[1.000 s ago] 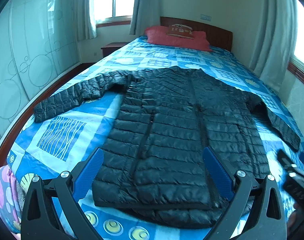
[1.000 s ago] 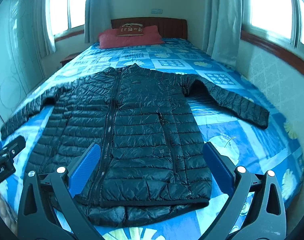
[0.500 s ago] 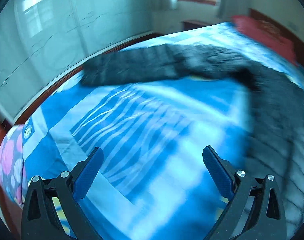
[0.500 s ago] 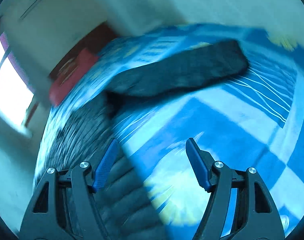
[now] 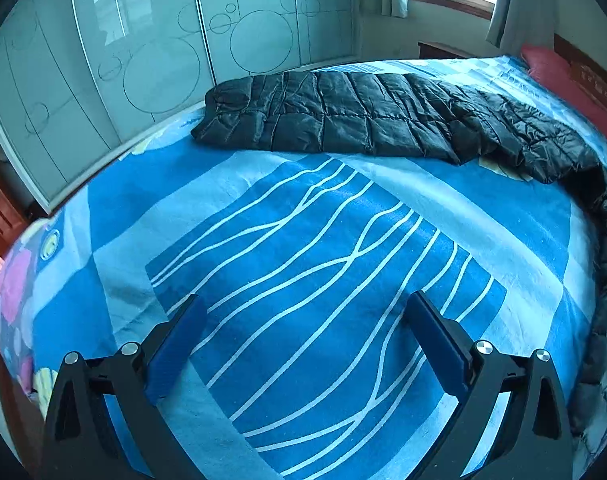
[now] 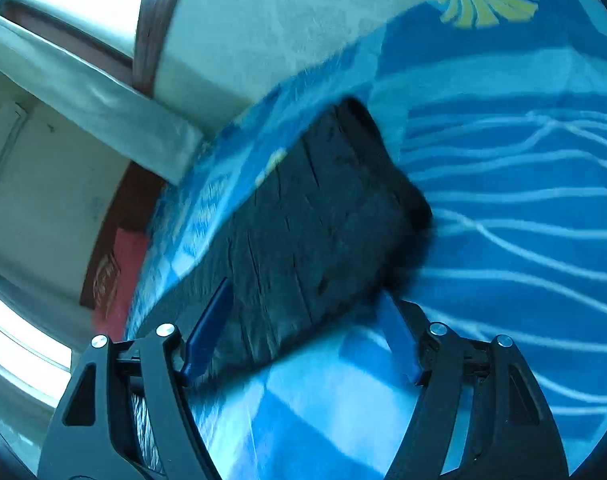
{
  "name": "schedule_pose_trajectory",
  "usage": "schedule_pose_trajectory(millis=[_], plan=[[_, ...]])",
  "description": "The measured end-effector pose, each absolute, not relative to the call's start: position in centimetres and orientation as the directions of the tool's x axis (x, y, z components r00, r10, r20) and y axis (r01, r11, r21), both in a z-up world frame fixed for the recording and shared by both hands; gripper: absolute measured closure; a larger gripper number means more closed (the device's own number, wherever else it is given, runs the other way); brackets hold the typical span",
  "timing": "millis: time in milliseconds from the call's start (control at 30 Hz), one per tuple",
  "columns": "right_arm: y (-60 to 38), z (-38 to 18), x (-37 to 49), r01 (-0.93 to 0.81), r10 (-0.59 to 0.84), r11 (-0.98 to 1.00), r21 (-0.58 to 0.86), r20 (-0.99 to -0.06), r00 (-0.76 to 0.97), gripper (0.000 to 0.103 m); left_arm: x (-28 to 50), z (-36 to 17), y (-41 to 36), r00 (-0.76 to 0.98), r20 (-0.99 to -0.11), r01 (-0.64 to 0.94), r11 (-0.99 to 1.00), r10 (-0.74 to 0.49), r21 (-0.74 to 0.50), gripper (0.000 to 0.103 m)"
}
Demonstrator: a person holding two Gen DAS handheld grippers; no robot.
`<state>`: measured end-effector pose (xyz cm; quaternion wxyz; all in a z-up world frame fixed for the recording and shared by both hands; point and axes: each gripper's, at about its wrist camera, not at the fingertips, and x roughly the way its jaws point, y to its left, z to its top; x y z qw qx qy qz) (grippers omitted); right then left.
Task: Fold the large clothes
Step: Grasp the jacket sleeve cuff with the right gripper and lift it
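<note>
left gripper point(image 5: 303, 340) spread wide over blue bedspread point(image 5: 323, 248), holding nothing, black jacket sleeve point(image 5: 363, 120) flat across the bed beyond it, right gripper point(image 6: 307, 332) wide apart, tilted, the other sleeve point(image 6: 315, 216) blurred, between its fingers, not pinched

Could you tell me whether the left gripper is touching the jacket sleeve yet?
Apart. The left wrist view shows the left gripper with jaws open over bare bedspread, well short of the sleeve.
</note>
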<state>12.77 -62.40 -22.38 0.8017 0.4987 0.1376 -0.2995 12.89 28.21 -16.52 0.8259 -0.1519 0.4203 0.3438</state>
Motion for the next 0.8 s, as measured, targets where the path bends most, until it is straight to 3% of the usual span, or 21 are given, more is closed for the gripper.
schedule_pose_trajectory(millis=[100,167,233,300,400,600,800], plan=[[-63.1,-22.3,13.2,0.606,-0.378,0.333,0.723,-0.486,0.788,0.032,12.6,-16.7,28.3,0.425,-0.797,-0.697,0.717,0.429,0.015,0.004],[-64.1,-22.6,13.5,0.602,-0.391,0.322,0.731,-0.476,0.788,0.045,13.0,-16.9,27.9,0.416,-0.794,-0.697,0.716,0.444,0.035,0.004],[-65.1,-23.0,13.6,0.624,-0.402,0.305,0.720,-0.496,0.769,0.081,13.2,-17.0,27.7,0.408,-0.790,-0.697,0.715,0.457,0.053,0.004],[-65.9,-23.5,13.3,0.627,-0.387,0.295,0.721,-0.510,0.768,0.092,13.3,-17.0,27.7,0.407,-0.788,-0.698,0.714,0.462,0.058,0.004],[-65.3,-21.9,13.6,0.635,-0.396,0.360,0.684,-0.504,0.768,0.097,13.4,-17.1,27.7,0.411,-0.787,-0.698,0.714,0.460,0.053,0.004],[-58.5,-14.7,16.8,0.567,-0.408,0.615,0.548,-0.394,0.824,0.098,13.4,-17.1,27.5,0.406,-0.781,-0.699,0.712,0.475,0.070,0.004],[-45.5,-8.4,24.5,0.341,-0.240,0.872,0.352,-0.299,0.923,0.098,13.3,-17.1,27.5,0.409,-0.778,-0.700,0.711,0.478,0.068,0.004]])
